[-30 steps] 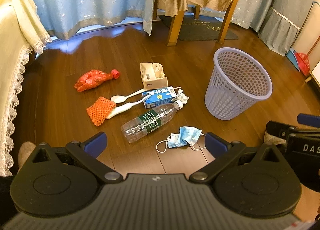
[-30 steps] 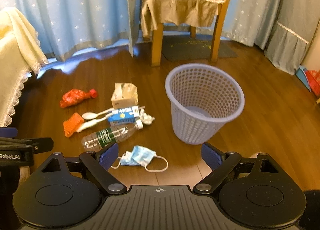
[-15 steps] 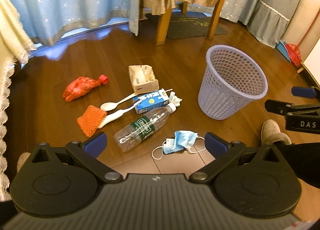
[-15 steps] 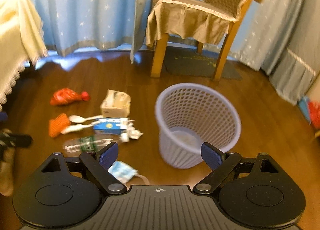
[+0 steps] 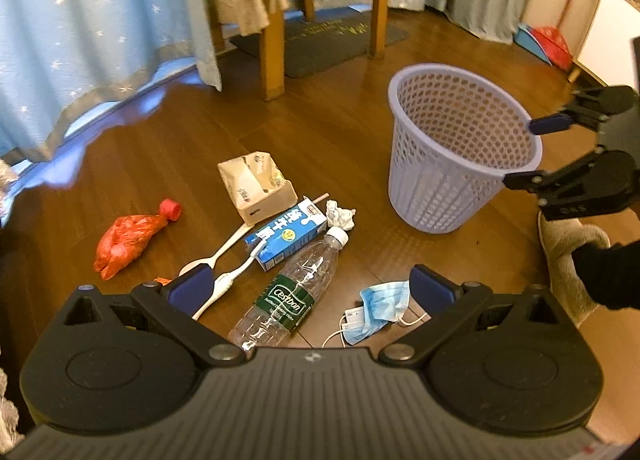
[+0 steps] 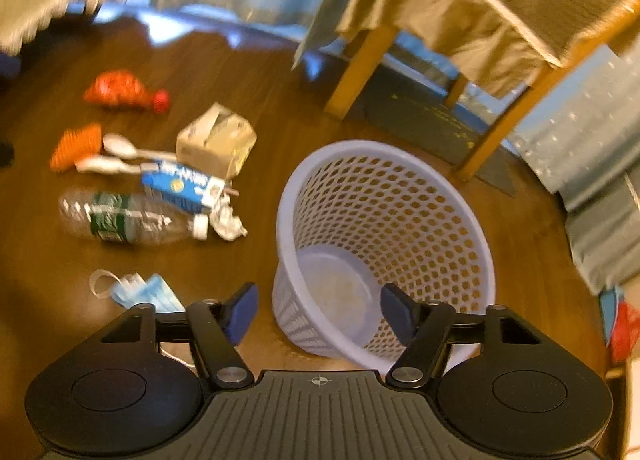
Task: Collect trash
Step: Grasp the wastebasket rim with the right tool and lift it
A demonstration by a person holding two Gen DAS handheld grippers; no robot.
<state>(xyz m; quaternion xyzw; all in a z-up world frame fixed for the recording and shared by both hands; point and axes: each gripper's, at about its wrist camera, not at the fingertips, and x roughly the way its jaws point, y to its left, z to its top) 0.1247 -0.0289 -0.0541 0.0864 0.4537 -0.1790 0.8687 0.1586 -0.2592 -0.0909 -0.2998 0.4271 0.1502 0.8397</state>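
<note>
1. The left gripper's left finger (image 5: 191, 287) is covering the spoon (image 5: 216, 258) bowl and most of the orange scrubber (image 5: 162, 280) behind it.
2. The plastic bottle (image 5: 290, 296) base is disappearing under the gripper body, between the fingers.
3. The right finger is overlapping the face mask (image 5: 378, 306).
4. The right wrist view is smearing the milk carton (image 6: 182, 184) print beyond reading.
5. The right gripper (image 5: 536, 154) is running off the picture's edge.

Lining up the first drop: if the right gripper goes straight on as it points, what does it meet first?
Most likely the lavender basket: the open right gripper points into its mouth, near the rim. Depth is uncertain.
</note>
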